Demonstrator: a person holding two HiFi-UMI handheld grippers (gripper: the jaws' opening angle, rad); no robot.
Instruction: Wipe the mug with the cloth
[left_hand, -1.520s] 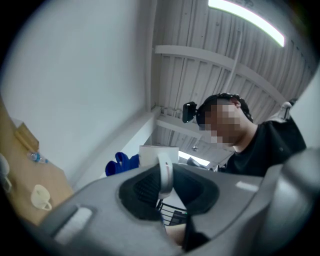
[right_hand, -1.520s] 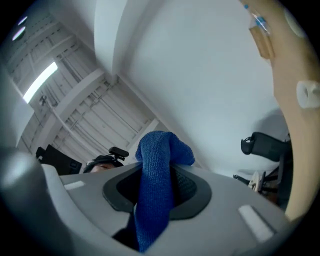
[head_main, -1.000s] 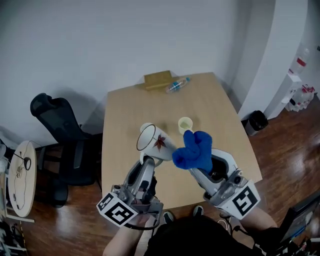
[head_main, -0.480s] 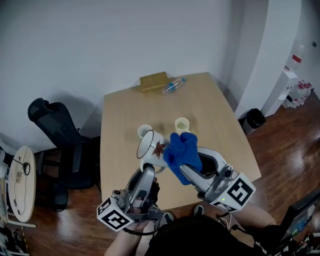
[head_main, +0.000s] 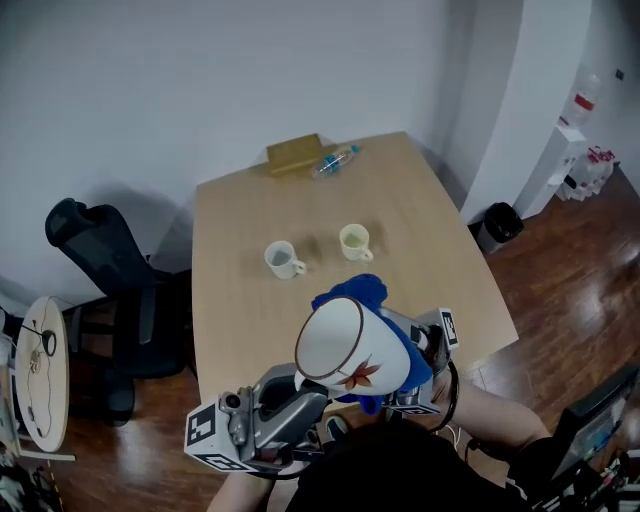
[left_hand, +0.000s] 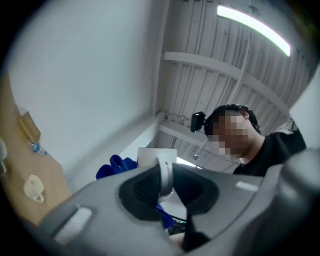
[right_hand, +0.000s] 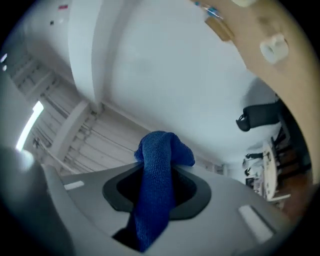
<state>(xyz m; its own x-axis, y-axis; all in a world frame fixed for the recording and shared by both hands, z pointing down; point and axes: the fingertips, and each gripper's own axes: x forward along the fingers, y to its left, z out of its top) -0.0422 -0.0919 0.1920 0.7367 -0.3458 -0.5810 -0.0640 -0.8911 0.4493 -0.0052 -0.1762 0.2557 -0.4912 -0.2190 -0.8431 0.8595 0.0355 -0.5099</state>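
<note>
A white mug (head_main: 345, 350) with a red leaf print is lifted close to the head camera, its mouth tilted to the upper left. My left gripper (head_main: 290, 395) comes up from below and is shut on the mug's handle (left_hand: 165, 177), a white loop pinched between the jaws. The blue cloth (head_main: 352, 292) bunches behind and to the right of the mug, touching its far side. My right gripper (head_main: 425, 345) is mostly hidden by the mug. In the right gripper view it (right_hand: 157, 192) is shut on the blue cloth (right_hand: 157, 170), which stands up between the jaws.
On the wooden table (head_main: 430, 230) stand a small white cup (head_main: 282, 260) and a pale yellow cup (head_main: 353, 241). A plastic bottle (head_main: 333, 162) and a brown box (head_main: 294, 154) lie at the far edge. A black office chair (head_main: 95, 260) stands left, a black bin (head_main: 497, 226) right.
The left gripper has lifted and tilted the mug up toward the head camera. The cloth has gone from in front of the mug to behind it. The small white cup has come into sight.
</note>
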